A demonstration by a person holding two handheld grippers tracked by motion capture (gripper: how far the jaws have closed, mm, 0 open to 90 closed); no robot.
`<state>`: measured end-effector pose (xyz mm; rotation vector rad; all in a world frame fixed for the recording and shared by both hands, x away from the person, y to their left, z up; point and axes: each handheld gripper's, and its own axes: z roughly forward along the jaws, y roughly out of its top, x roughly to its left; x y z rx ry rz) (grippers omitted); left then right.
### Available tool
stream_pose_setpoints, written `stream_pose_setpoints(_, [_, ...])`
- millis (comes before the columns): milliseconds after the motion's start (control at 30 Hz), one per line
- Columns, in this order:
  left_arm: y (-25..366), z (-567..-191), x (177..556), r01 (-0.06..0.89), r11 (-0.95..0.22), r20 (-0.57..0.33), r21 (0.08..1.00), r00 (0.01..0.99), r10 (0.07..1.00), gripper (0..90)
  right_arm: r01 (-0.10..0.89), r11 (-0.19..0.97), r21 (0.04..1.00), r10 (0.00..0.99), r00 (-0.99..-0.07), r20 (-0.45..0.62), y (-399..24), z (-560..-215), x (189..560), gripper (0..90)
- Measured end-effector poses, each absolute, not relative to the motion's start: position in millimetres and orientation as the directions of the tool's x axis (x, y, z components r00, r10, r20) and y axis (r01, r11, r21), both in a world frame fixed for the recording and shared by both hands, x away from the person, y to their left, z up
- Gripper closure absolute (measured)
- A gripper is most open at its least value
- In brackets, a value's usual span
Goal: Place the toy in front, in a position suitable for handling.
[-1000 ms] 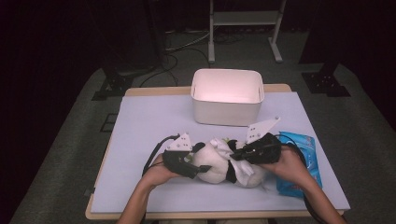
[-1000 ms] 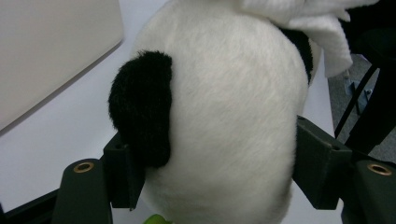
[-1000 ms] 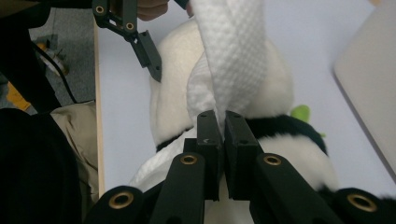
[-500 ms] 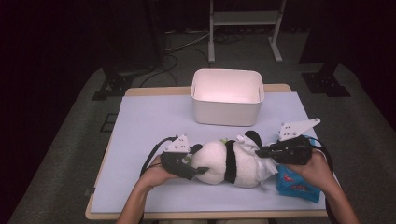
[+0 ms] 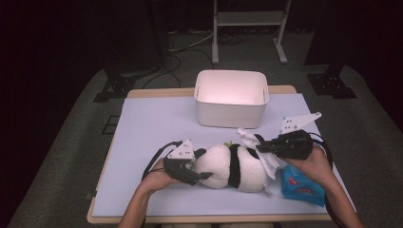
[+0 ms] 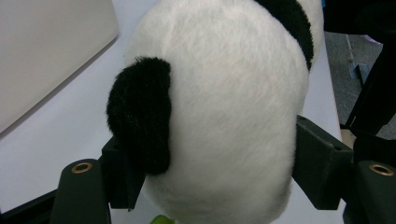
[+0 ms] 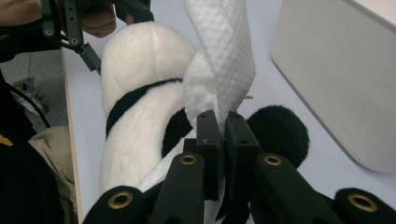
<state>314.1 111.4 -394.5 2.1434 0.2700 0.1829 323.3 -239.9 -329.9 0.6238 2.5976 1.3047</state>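
Right gripper view: the right claw pinches a white wipe, thin and floppy. It hangs just above the toy panda. The left claw hugs the panda's soft, squashy head. The panda lies on the desk, near the white box.

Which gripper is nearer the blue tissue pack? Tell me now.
Right. The right gripper, jaws shut on a white tissue, hovers just above the blue tissue pack. The left gripper clamps the panda plush at its far end from the pack.
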Motion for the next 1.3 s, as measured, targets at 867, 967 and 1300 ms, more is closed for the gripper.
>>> stream_pose_setpoints(867, [108, -390, 313, 0.134, -0.549, 0.029, 0.825, 0.96, 0.278, 27.9, 0.291, 0.52, 0.803, 0.412, -0.909, 0.063, -243, -332, 314, 84.6])
stream_pose_setpoints(967, [107, -388, 312, 0.126, -0.549, 0.036, 0.826, 0.961, 0.276, 27.9, 0.277, 0.527, 0.804, 0.392, -0.918, 0.059, -233, -330, 314, 84.5])
stream_pose_setpoints(1300, [108, -387, 313, 0.128, -0.542, 0.033, 0.831, 0.96, 0.276, 27.9, 0.267, 0.548, 0.792, 0.368, -0.928, 0.059, -226, -330, 314, 84.3])
